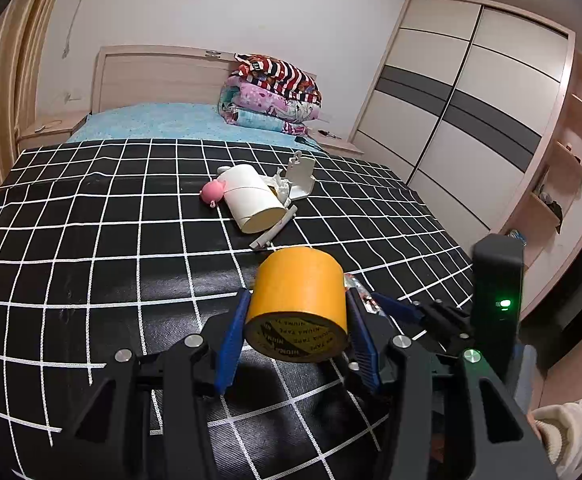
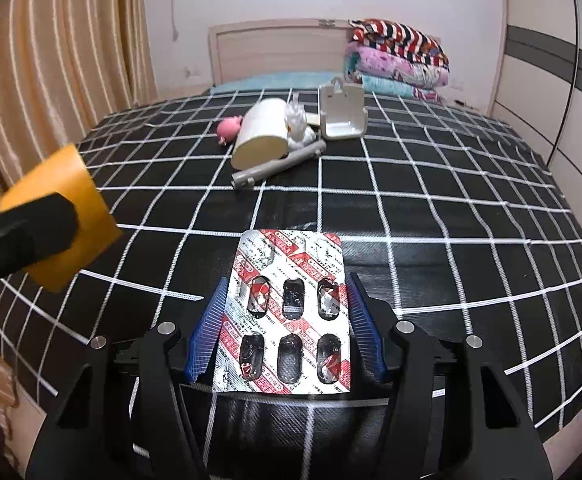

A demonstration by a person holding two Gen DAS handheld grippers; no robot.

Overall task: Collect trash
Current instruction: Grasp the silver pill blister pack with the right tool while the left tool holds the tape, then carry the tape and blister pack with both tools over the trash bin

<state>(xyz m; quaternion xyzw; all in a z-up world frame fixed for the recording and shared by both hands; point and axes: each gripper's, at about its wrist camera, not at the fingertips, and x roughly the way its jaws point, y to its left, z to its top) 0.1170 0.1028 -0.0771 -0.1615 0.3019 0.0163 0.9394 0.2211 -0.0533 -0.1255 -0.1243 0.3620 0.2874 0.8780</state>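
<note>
My left gripper (image 1: pixel 297 294) is shut on a roll of yellow tape (image 1: pixel 299 288), its blue pads pressed on both sides, held just above the black checked bed cover (image 1: pixel 111 240). The same tape roll (image 2: pixel 75 184) shows at the left of the right wrist view. My right gripper (image 2: pixel 287 278) straddles a silver and red blister pack (image 2: pixel 287 312) with emptied pockets. Both blue pads meet its long edges, low over the cover. Farther up the bed lie a white paper roll (image 2: pixel 265 132), crumpled tissue (image 2: pixel 301 126), a grey stick (image 2: pixel 279 164) and a white plastic holder (image 2: pixel 343 112).
A small pink toy (image 2: pixel 229 128) lies left of the paper roll. Folded blankets (image 1: pixel 275 92) are stacked by the headboard. A sliding wardrobe (image 1: pixel 471 120) stands on the right, striped curtains (image 2: pixel 59 60) hang on the left. A person's pale sleeve (image 1: pixel 571 428) shows at the lower right.
</note>
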